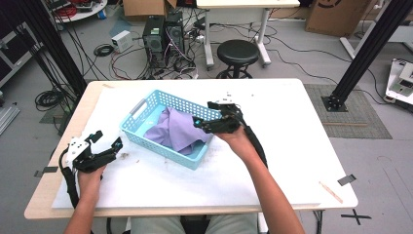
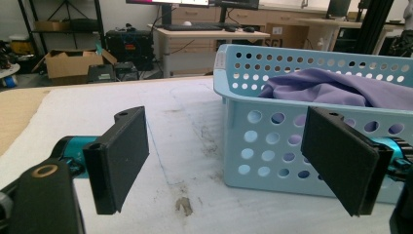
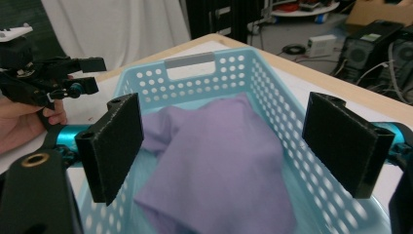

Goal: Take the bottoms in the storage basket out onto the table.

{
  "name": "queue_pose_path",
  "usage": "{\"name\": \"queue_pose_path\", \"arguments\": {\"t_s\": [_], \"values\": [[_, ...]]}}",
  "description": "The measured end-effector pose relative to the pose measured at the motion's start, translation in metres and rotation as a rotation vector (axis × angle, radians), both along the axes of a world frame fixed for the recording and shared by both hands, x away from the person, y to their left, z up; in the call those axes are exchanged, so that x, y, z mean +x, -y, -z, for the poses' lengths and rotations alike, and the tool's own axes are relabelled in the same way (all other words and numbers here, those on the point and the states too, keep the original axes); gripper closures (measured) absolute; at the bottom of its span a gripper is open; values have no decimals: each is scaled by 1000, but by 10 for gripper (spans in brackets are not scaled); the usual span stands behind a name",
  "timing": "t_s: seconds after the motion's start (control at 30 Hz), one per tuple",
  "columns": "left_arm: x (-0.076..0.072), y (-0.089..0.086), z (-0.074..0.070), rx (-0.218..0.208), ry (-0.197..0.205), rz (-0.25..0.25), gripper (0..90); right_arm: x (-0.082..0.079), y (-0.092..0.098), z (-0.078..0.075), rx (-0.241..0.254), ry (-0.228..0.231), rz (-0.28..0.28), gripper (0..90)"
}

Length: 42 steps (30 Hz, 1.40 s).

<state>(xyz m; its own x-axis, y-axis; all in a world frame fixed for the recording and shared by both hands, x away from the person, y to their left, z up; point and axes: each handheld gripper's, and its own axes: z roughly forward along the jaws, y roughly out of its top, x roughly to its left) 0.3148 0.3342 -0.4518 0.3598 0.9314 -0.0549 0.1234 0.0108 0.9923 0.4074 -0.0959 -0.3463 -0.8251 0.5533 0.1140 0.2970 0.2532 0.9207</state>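
A light blue perforated basket (image 1: 138,108) stands on the white table mat, and a purple cloth (image 1: 178,129) lies crumpled inside it. My right gripper (image 1: 203,113) is open above the basket's right end, jaws wide apart over the cloth (image 3: 219,165) and nothing between them. The basket's far end has a grey handle (image 3: 190,61). My left gripper (image 1: 108,139) is open and empty, low over the mat to the left of the basket. Its own view faces the basket's side wall (image 2: 263,141), with the cloth (image 2: 331,87) bulging above the rim.
The white mat (image 1: 292,146) has bare room to the right of and in front of the basket. Brown stains (image 2: 184,204) mark it near my left gripper. A wooden stick (image 1: 331,191) lies at the table's front right. A black stool (image 1: 237,51) stands behind the table.
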Motion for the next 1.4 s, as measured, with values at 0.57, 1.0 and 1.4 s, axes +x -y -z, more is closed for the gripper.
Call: {"name": "queue_pose_path", "arguments": {"t_s": [0.57,1.0,1.4], "values": [[0,-1,0,-11,2,7,175,47,-85,4,-58,-73,-42,153],[0,-2,0,-13,-2,11,175,67,-117,38,-194,-172,-38,152],[0,-2,0,-12,-2,14,175,72,-133,63,-304,-253,-51,152]]}}
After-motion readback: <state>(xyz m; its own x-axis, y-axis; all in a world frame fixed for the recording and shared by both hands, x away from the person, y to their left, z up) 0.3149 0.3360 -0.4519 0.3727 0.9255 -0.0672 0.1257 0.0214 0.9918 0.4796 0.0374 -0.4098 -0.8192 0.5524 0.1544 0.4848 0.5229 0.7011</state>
